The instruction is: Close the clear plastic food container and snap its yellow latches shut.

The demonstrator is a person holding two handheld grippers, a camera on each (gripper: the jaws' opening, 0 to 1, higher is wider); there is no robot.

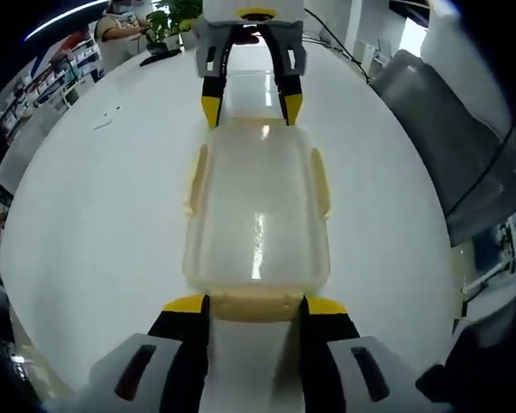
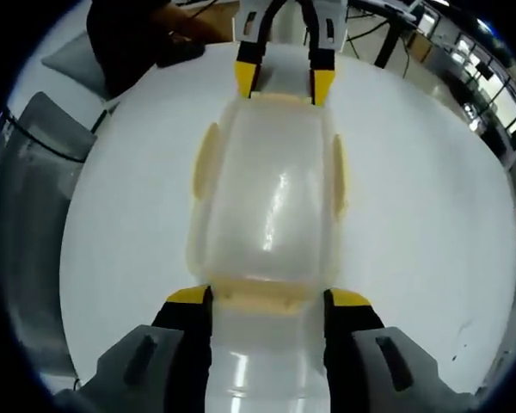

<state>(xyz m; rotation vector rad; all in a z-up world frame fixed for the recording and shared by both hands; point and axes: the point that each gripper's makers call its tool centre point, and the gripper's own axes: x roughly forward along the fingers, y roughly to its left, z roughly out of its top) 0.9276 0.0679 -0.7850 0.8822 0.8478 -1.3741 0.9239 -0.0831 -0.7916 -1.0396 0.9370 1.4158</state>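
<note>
Your left hand-held gripper straddles the near end latch of the container, jaws apart.
The container's long axis runs straight between you; the right hand-held gripper, also spread, brackets the opposite end latch on the desk.

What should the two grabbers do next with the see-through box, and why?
Probably press the end latches home. The lid already sits on the container, and the left gripper and right gripper each straddle a pale yellow end latch, one at each end. Whether these latches are fully snapped is hard to tell, so a gentle push on both seems the sensible small step.
</note>
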